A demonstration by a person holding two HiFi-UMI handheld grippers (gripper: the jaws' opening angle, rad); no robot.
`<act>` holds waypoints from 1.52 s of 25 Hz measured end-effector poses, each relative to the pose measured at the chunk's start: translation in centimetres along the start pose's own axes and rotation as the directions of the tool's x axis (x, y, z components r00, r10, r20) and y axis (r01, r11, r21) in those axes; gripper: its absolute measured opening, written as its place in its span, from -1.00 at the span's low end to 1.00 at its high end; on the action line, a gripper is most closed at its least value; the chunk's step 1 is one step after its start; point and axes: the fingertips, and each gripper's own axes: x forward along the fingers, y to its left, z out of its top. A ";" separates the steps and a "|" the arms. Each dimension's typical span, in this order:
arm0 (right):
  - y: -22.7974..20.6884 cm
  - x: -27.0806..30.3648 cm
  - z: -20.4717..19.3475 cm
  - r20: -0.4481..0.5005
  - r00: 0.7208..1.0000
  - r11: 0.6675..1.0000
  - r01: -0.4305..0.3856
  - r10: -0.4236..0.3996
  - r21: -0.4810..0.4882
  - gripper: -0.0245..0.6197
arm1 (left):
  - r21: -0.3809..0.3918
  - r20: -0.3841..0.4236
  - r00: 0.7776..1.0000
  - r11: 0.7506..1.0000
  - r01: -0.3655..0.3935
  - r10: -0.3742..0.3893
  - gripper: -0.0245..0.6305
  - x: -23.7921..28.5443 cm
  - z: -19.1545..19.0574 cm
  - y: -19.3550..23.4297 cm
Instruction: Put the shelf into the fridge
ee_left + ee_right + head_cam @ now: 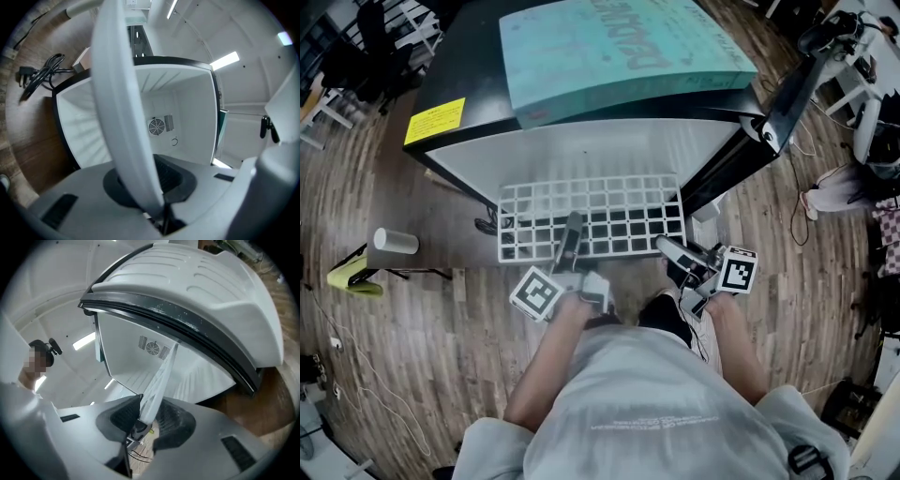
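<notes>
Head view: person standing before open fridge (581,155), holding white wire shelf (619,211) flat. Shelf's back edge reaching into fridge's mouth, rest sticking out toward person. Left tongs (572,230) gripping front rail, toward fridge's left wall. Right tongs (664,246) taking front corner near fridge's right wall. Left gripper view showing thick white rail clamped tight between jaws. Right gripper view showing thin shelf edge pinched, jaws only narrowly apart around it. Teal box (619,47) sitting on top of fridge.
</notes>
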 end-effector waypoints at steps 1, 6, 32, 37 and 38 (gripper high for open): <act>-0.1 0.1 0.1 -0.009 1.000 1.000 0.016 -0.016 0.001 -0.59 | 0.001 0.000 1.000 1.000 0.000 0.000 -0.75 0.0 0.0 0.1; -0.4 0.4 0.8 -0.015 0.998 0.998 0.066 -0.066 0.022 -0.62 | 0.005 0.005 1.000 1.000 0.002 -0.002 -0.75 0.5 0.1 0.0; -1.5 1.9 3.4 0.036 0.993 0.994 0.108 -0.109 0.027 -0.60 | 0.096 -0.073 0.996 0.994 -0.049 0.056 -0.75 2.6 0.8 1.3; -1.4 1.0 1.5 0.037 0.993 0.992 0.108 -0.111 0.063 -0.59 | 0.048 -0.086 0.996 0.999 -0.011 0.015 -0.64 1.4 0.7 0.9; -1.3 0.8 1.1 0.034 0.993 0.992 0.107 -0.109 0.063 -0.59 | 0.056 -0.086 0.996 0.998 -0.022 0.027 -0.61 0.9 0.9 1.1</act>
